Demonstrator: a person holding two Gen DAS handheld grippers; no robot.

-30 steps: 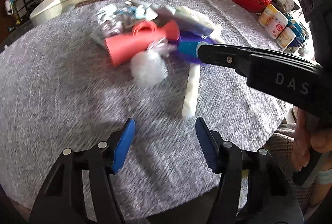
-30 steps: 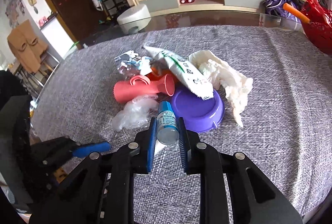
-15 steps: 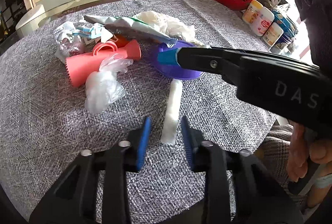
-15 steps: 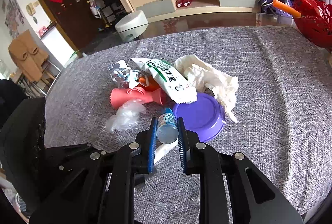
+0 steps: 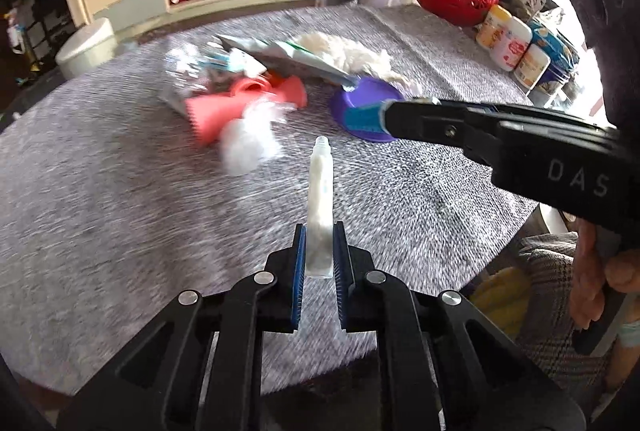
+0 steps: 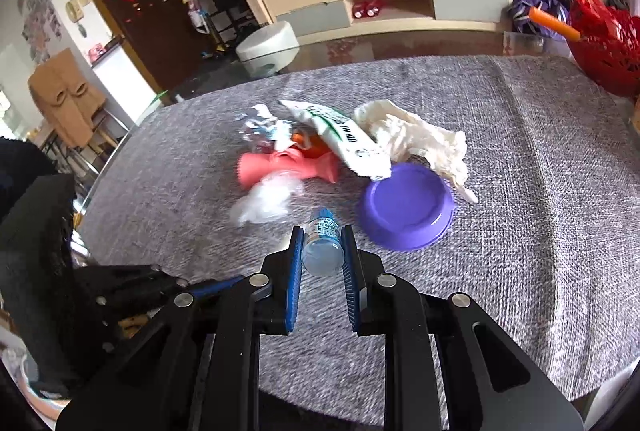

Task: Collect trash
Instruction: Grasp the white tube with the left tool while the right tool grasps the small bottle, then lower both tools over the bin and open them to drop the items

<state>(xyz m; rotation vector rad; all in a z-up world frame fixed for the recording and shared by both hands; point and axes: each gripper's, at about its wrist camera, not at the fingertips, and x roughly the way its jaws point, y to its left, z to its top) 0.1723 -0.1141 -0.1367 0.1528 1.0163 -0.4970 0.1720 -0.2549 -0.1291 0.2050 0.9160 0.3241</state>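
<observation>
Change on the left first: left gripper [image 5: 319, 255], spread wide over bare cloth a second ago, now closing on the white tube [image 5: 320, 199], blue pads pressing both flanks near its lower end. Half a second back, flat on the grey table cloth [image 5: 100, 191]; now apparently raised clear of it, open neck aimed at twelve o'clock toward the pile. Pitched steeply downward, level side to side, no twist to speak of.

Meaning for the job: one more scrap picked, both tools loaded. Left behind at eleven o'clock of the tube: pink cup [image 5: 240, 107] and crumpled plastic wrap [image 5: 248, 143], touching each other. At one o'clock, purple bowl [image 5: 360, 107]. No bin anywhere in view, so drop-off point unknown.

Over to the right: right gripper [image 6: 322, 259], no change there, clamped as before on the small blue-capped bottle [image 6: 322, 247], cap pointing to twelve o'clock. Hanging above the cloth at seven o'clock of the purple bowl, tilted down less steeply than its partner. From the left camera, reaching in from three o'clock, tip over the bowl's near rim, a hand [image 5: 600, 279] wrapped round the handle at four o'clock.
</observation>
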